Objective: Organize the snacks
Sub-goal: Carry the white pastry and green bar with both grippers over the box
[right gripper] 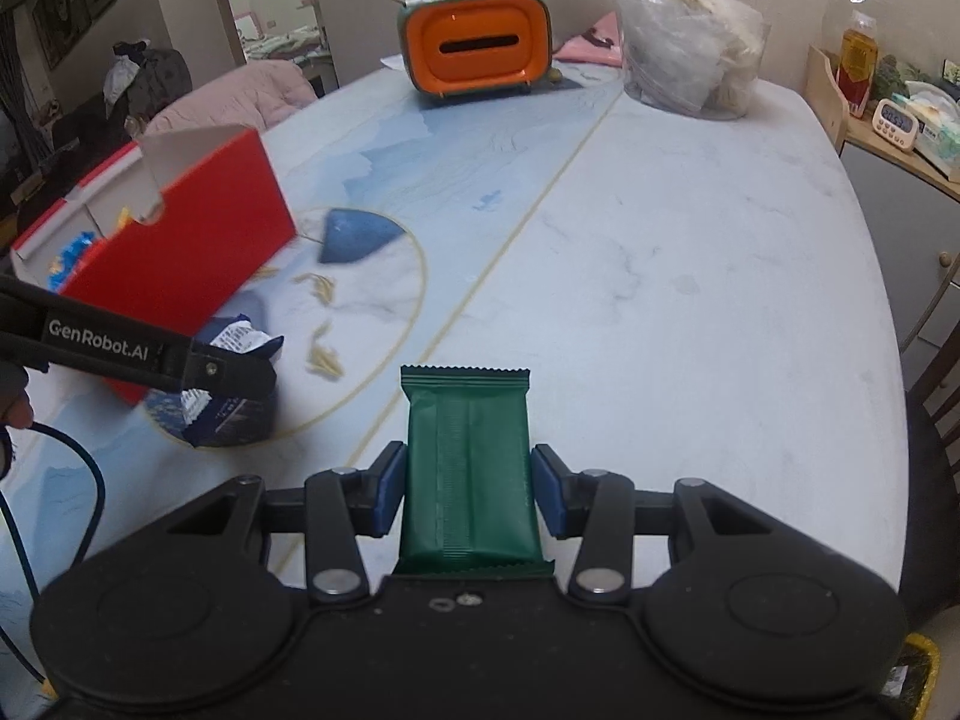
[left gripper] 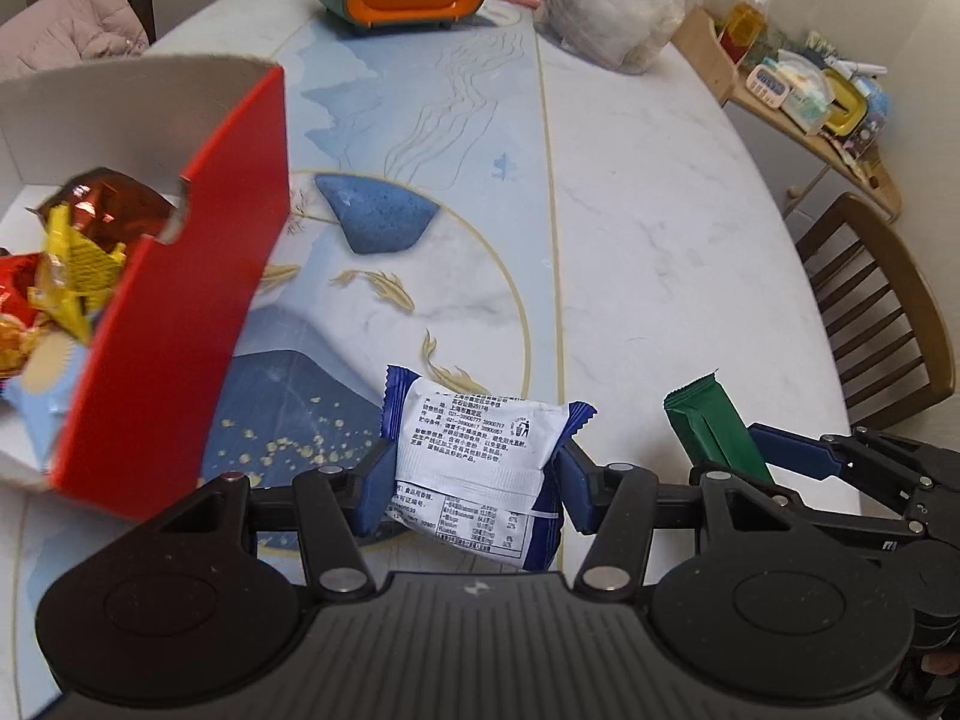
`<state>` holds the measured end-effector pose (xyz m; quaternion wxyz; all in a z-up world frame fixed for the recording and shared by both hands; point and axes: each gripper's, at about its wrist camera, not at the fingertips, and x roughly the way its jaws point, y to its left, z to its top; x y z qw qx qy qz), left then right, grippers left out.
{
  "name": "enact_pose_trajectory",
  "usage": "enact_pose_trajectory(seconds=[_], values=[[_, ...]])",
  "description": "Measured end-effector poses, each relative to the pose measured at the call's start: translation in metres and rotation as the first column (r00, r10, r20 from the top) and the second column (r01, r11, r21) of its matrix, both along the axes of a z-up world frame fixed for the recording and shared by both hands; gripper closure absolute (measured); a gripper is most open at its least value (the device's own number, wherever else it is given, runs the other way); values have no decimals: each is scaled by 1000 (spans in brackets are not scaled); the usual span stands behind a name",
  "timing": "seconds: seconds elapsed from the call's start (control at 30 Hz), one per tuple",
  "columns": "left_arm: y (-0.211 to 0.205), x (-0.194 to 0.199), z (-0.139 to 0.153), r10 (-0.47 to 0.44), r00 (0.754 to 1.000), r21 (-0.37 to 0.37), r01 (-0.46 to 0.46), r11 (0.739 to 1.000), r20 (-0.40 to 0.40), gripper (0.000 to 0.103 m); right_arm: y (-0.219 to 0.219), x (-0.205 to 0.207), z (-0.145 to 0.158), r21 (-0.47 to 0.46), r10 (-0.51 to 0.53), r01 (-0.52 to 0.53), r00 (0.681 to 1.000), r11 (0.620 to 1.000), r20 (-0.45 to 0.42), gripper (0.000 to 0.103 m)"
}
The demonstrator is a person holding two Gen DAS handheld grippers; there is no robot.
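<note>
Marble-patterned table [right gripper: 690,276] spreads under you. Your left gripper [left gripper: 474,480] clenches one blue-and-white snack packet [left gripper: 480,468] at lower centre; your right gripper [right gripper: 468,489] clenches one green bar [right gripper: 468,468]. Left of both stands one red box [left gripper: 180,324] of wrapped snacks, then one orange-faced holder [right gripper: 477,48] and one plastic bag [right gripper: 690,42] at top.
</note>
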<state>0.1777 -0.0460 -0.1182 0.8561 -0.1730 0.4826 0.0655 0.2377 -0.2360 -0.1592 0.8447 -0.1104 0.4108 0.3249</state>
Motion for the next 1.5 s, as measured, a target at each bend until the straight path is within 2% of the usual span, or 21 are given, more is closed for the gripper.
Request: enact_pose_trajectory(seconds=[0.43, 0.8, 1.13, 1.5], values=[[29, -36, 58, 30, 996, 56, -35, 998, 82, 48, 37, -34, 67, 42, 47, -51, 995, 998, 93, 60], [96, -65, 90, 67, 988, 109, -83, 991, 141, 48, 112, -55, 100, 48, 101, -111, 981, 993, 168, 60], [174, -89, 101, 107, 981, 139, -130, 982, 161, 48, 198, -67, 104, 43, 124, -134, 975, 990, 186, 60], [244, -86, 84, 129, 983, 149, -148, 978, 129, 48, 267, -66, 86, 2, 107, -109, 978, 994, 182, 60]])
